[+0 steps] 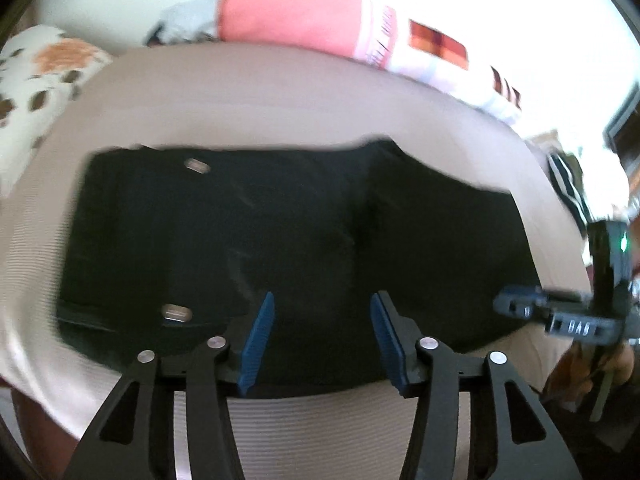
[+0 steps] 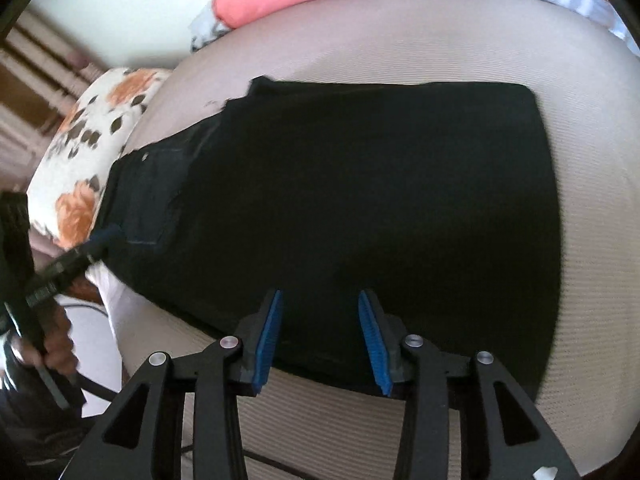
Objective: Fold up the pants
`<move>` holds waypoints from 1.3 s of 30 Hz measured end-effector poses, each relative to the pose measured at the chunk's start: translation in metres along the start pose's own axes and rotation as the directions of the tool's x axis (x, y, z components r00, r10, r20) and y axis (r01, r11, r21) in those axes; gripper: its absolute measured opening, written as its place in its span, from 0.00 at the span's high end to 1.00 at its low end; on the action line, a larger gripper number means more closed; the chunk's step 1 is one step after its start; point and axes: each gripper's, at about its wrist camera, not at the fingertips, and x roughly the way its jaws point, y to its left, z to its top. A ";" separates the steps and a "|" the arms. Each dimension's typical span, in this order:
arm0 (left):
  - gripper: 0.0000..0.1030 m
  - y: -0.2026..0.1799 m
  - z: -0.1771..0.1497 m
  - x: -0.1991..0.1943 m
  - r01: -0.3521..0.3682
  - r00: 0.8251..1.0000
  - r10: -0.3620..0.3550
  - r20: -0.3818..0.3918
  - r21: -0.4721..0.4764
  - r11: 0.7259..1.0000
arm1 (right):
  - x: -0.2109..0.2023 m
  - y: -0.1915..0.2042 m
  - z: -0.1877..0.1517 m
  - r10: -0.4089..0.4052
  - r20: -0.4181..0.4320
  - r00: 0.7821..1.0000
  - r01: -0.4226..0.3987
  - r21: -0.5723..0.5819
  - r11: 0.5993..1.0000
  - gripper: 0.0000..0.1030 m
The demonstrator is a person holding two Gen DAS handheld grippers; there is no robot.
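While both tools tilt steeply downward over the near hem, neither holds cloth: the left gripper [image 1: 322,338] has its blue pads apart with nothing between them, and the right gripper [image 2: 320,336] likewise stands apart and empty. Just beyond the fingertips lie the black pants [image 1: 248,240], already folded into a broad rectangle on the beige bed [image 1: 248,92], long axis running left to right. Each gripper sits about equally near the near edge. Farther off, a floral pillow [image 2: 92,148] and pink bedding [image 1: 288,16] border the bed.
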 end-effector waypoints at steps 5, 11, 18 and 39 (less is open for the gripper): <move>0.42 0.045 0.018 -0.038 -0.070 0.996 0.075 0.049 -0.088 0.994 | 0.012 0.018 0.014 0.017 -0.007 1.000 -0.017 -0.028 0.999 0.62; 0.38 0.102 0.033 -0.060 -0.120 0.991 0.128 0.048 -0.151 0.981 | 0.027 0.041 0.053 0.003 0.034 0.999 -0.001 -0.079 0.997 0.62; 0.38 0.139 0.035 -0.055 -0.096 0.993 0.105 0.060 -0.134 0.986 | 0.048 0.060 0.102 -0.050 0.099 0.994 0.059 -0.098 0.993 0.62; 0.38 0.242 0.045 0.041 0.378 0.880 -0.459 -0.122 -0.405 0.833 | 0.023 0.071 0.132 -0.102 0.129 0.986 0.098 0.036 0.995 0.52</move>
